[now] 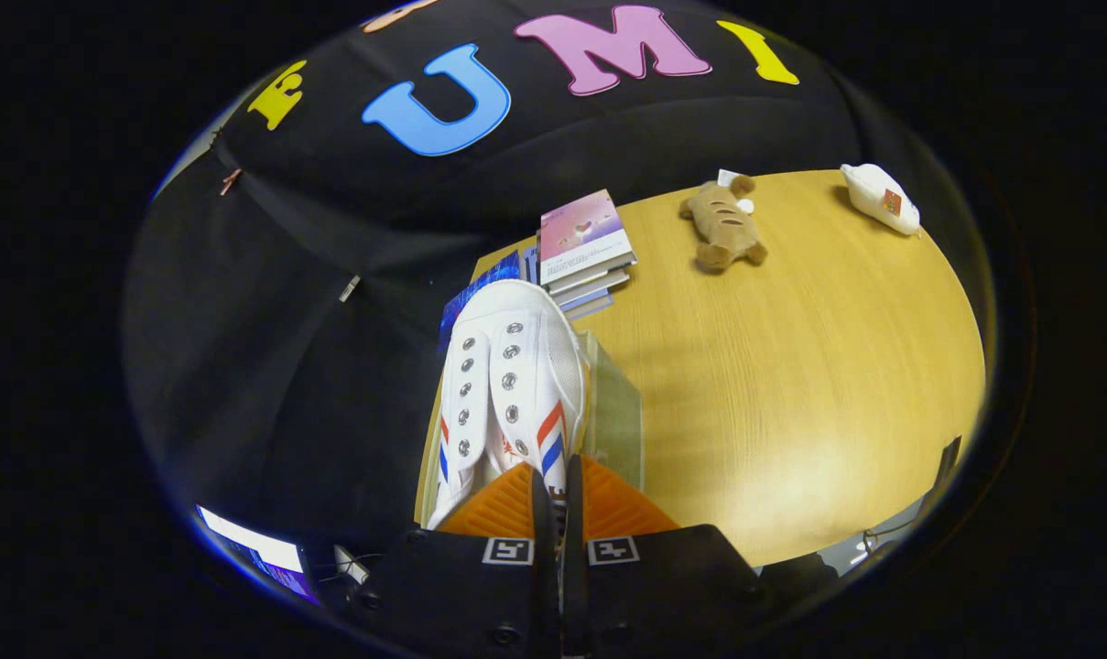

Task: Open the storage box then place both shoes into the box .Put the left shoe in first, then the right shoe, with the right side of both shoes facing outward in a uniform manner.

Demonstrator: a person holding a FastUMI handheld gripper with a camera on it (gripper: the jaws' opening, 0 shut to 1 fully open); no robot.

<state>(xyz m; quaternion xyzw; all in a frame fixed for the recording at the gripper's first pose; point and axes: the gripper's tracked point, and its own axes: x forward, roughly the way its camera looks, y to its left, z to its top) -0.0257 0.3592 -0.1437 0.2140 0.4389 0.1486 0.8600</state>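
A white canvas shoe (507,384) with metal eyelets and red and blue side stripes hangs from my gripper (558,499), toe pointing away from me. Both fingers press on the shoe's side wall near its opening, so the gripper is shut on it. The shoe is held above the clear storage box (615,416), whose see-through wall shows just to the right of the shoe. The box stands near the left edge of the wooden table (791,384). What lies inside the box is hidden by the shoe.
A stack of books (582,252) lies beyond the shoe's toe. A brown plush toy (722,227) sits further right on the table, and a white bottle-like object (881,199) lies at the far right corner. A lit screen (255,554) shows low on the left.
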